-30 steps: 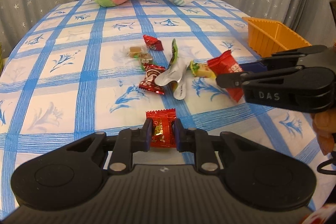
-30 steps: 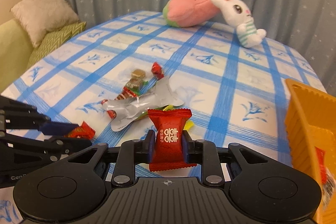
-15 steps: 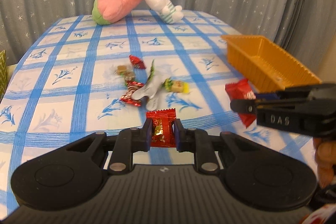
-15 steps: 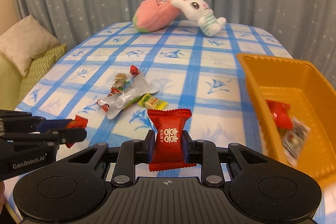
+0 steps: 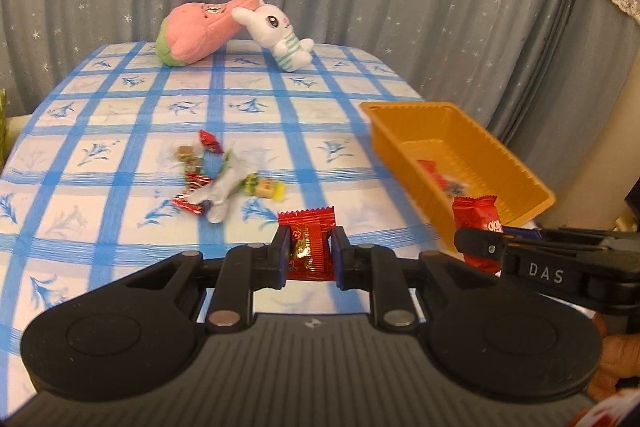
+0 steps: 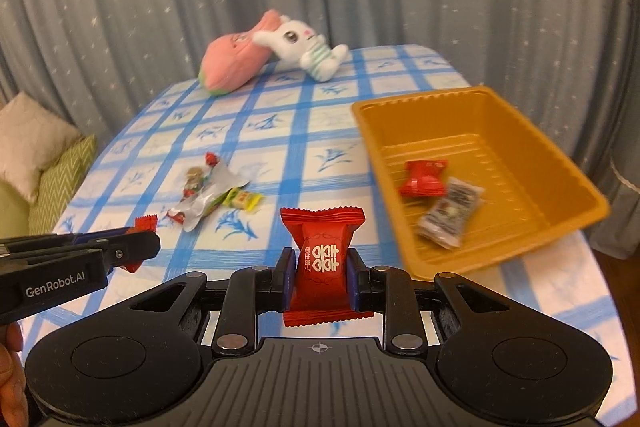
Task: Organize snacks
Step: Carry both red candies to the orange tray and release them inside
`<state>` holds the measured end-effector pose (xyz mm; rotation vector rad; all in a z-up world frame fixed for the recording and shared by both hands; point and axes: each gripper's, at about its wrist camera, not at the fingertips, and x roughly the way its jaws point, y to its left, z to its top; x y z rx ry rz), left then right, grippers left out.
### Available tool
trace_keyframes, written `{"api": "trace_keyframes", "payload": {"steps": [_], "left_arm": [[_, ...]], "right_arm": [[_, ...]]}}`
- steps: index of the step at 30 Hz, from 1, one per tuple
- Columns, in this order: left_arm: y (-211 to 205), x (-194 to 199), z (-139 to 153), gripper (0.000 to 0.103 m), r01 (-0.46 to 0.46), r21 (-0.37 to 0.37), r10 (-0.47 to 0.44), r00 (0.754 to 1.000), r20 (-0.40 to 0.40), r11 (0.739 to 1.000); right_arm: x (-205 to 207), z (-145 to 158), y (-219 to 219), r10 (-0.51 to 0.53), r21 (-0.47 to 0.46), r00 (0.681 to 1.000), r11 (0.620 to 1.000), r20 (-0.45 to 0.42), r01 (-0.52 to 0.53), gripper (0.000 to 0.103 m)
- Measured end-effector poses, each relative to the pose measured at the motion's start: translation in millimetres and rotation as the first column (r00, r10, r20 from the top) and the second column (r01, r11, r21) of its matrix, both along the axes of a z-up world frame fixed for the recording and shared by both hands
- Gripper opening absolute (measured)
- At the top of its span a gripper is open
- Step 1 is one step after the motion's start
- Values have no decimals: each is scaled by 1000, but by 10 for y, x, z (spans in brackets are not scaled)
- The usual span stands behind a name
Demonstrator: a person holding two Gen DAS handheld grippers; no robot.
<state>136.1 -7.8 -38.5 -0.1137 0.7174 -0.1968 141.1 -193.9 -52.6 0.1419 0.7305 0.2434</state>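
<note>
My left gripper (image 5: pixel 308 251) is shut on a small red candy packet (image 5: pixel 307 247), held above the table's front edge. My right gripper (image 6: pixel 318 269) is shut on a larger red snack packet (image 6: pixel 322 259) with white characters, held near the front left corner of the orange tray (image 6: pixel 568 171). The tray holds a red packet (image 6: pixel 424 177) and a clear wrapped snack (image 6: pixel 450 217). A pile of loose snacks (image 6: pixel 216 193) lies mid-table, also in the left wrist view (image 5: pixel 218 179). The right gripper shows in the left wrist view (image 5: pixel 472 243), the left gripper in the right wrist view (image 6: pixel 142 245).
A pink plush (image 5: pixel 200 31) and a white bunny plush (image 5: pixel 280 35) lie at the table's far edge. Grey curtains hang behind. A green sofa with a cushion (image 6: pixel 28 147) stands left of the table. The tray (image 5: pixel 516 171) sits at the table's right edge.
Both grippers have lifted and pulled back from the snack pile, each keeping its packet. The right gripper has swung right toward the orange tray.
</note>
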Motion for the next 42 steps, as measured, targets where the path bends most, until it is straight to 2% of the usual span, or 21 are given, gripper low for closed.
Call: {"api": "trace_keyframes", "payload": {"steps": [11, 24, 42], "left_arm": [[-494, -31, 204, 19, 95, -13, -94, 995, 32, 995], [-1076, 279, 307, 19, 198, -33, -197, 980, 39, 980], [-1564, 902, 59, 19, 277, -35, -277, 961, 13, 960]], "right_arm": [[-154, 217, -514, -119, -1, 993, 993, 22, 119, 26], [25, 336, -1032, -199, -6, 980, 980, 29, 199, 26], [522, 177, -1480, -242, -6, 970, 970, -5, 242, 26]]}}
